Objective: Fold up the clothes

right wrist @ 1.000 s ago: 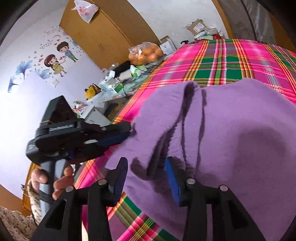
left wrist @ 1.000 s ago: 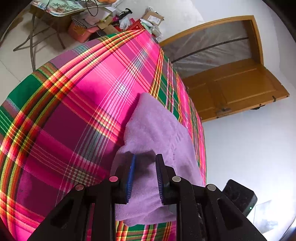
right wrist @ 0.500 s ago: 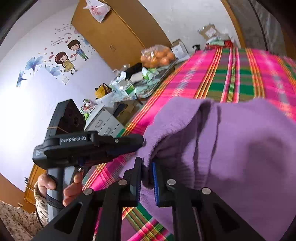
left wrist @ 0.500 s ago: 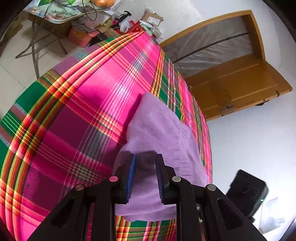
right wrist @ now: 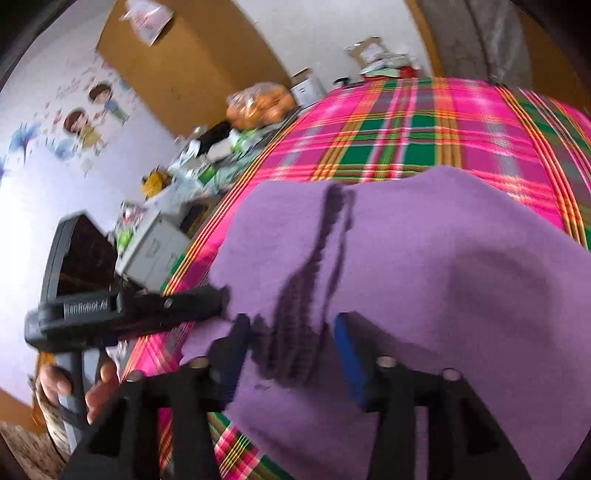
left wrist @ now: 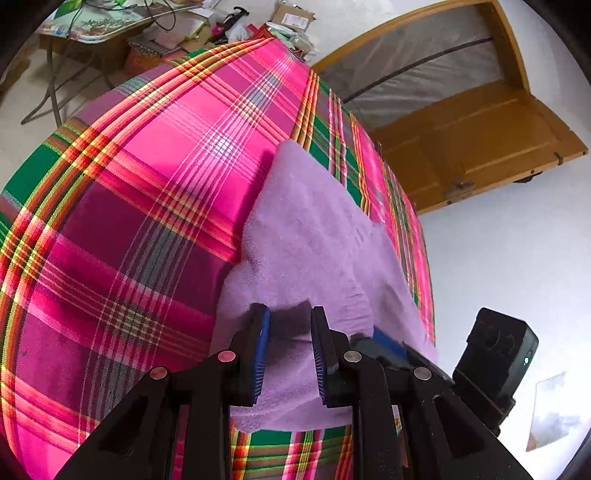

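A purple fleece cloth (left wrist: 314, 229) lies part-folded on a bed with a pink, green and yellow plaid cover (left wrist: 147, 192). My left gripper (left wrist: 290, 332) holds the cloth's near edge; the fabric fills the narrow gap between its blue pads. In the right wrist view this left gripper (right wrist: 218, 299) meets the cloth's (right wrist: 443, 277) left edge, with a hand (right wrist: 99, 384) on its handle. My right gripper (right wrist: 291, 343) straddles a raised dark fold of the cloth. Its jaws are opening and the pads stand clear of the fold.
A wooden door (left wrist: 480, 140) leans open beyond the bed's far side. Left of the bed stand a cluttered table with a bag of oranges (right wrist: 258, 105) and a grey drawer unit (right wrist: 151, 254). A folding table (left wrist: 110, 26) and boxes are on the floor past the bed.
The right gripper pinched the fold half a second ago and has now spread its jaws off it. The left gripper kept its hold and drifted slightly.
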Motion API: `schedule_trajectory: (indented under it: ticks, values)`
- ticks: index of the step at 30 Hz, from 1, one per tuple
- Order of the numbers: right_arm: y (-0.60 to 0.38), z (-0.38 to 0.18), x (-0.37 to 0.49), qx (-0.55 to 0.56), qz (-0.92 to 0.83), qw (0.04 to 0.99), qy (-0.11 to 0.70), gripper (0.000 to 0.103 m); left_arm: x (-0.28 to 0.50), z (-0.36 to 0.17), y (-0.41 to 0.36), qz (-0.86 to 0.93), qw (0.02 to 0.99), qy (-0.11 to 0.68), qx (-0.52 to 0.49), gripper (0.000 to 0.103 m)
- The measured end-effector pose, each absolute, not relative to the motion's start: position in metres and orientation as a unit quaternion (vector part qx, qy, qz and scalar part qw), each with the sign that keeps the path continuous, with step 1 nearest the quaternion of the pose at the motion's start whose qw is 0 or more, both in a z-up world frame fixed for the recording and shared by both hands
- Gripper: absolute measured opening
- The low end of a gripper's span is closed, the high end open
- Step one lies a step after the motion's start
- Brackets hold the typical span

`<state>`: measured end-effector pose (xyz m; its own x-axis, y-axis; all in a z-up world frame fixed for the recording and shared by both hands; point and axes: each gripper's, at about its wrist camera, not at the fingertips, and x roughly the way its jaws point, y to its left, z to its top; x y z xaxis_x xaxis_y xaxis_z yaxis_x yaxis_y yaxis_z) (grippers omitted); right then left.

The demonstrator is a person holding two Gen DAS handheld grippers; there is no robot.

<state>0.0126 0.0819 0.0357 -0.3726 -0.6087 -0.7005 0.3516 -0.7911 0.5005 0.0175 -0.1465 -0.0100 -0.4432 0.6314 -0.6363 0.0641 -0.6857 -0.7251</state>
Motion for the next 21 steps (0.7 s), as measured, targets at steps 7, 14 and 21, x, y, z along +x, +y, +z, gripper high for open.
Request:
schedule_trajectory:
  ticks: [7, 14, 21]
  values:
    - [0.084, 0.025, -0.009, 0.484, -0.788, 0.322, -0.202, 0.062, 0.017, -0.012, -0.146, 0.772, 0.189, -0.356, -0.491, 0.023]
    - [0.072, 0.021, -0.024, 0.490, -0.767, 0.354, -0.216, 0.061, 0.022, -0.013, -0.151, 0.774, 0.194, -0.348, -0.492, 0.023]
    - [0.064, 0.010, -0.030, 0.504, -0.737, 0.383, -0.237, 0.032, 0.024, -0.015, -0.153, 0.773, 0.196, -0.348, -0.492, 0.024]
